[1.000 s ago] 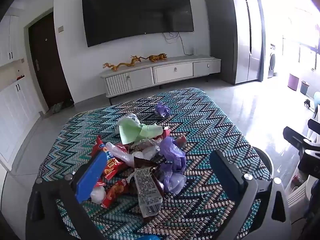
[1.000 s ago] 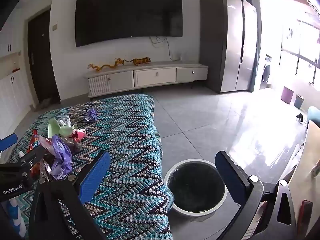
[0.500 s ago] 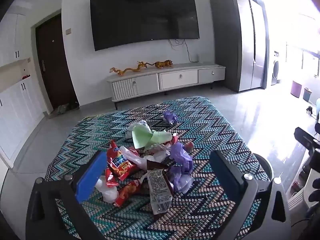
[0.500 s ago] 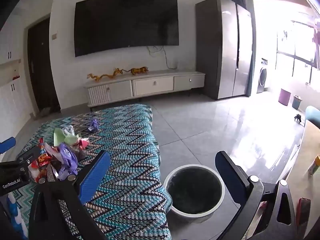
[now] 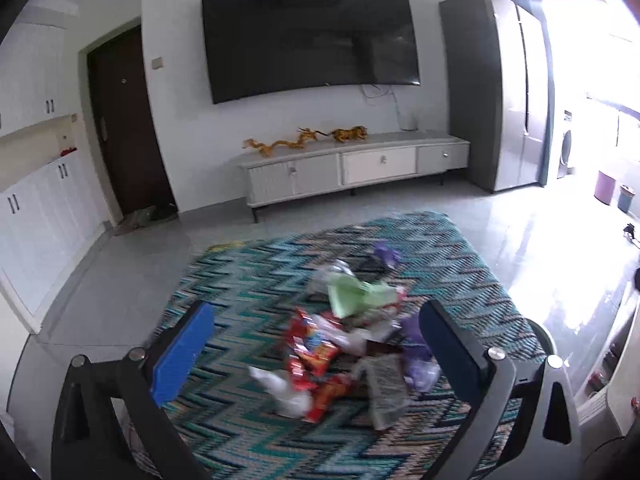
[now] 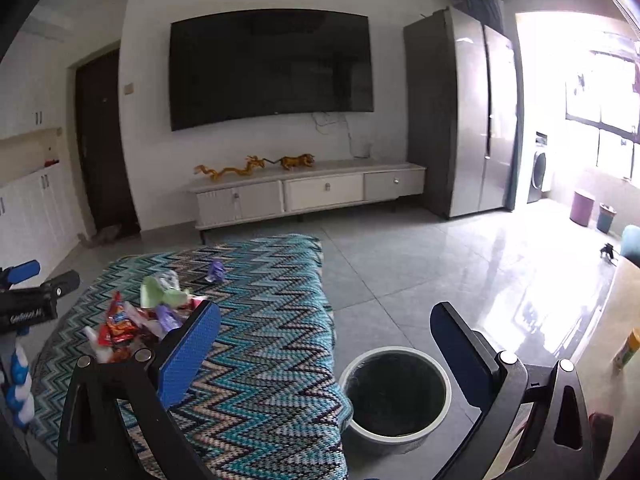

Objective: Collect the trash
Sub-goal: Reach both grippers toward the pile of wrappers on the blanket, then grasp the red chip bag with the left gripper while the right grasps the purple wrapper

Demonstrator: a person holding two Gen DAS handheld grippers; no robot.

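With both my left gripper (image 5: 316, 344) and right gripper (image 6: 326, 338) spread wide and empty, I judge I'm approaching the trash pile (image 5: 344, 344); next, close on a wrapper for the bin (image 6: 394, 394) on the right.

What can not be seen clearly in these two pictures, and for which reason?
- Trash pile: motion blur in the left wrist view; package print is unreadable.
- Same pile in the right wrist view: the right gripper finger covers its near part.
- Bin: dark inside, so its contents are unclear.
- Left gripper: in the right wrist view the left edge cuts it off.
- Small object on the floor: too small to identify.
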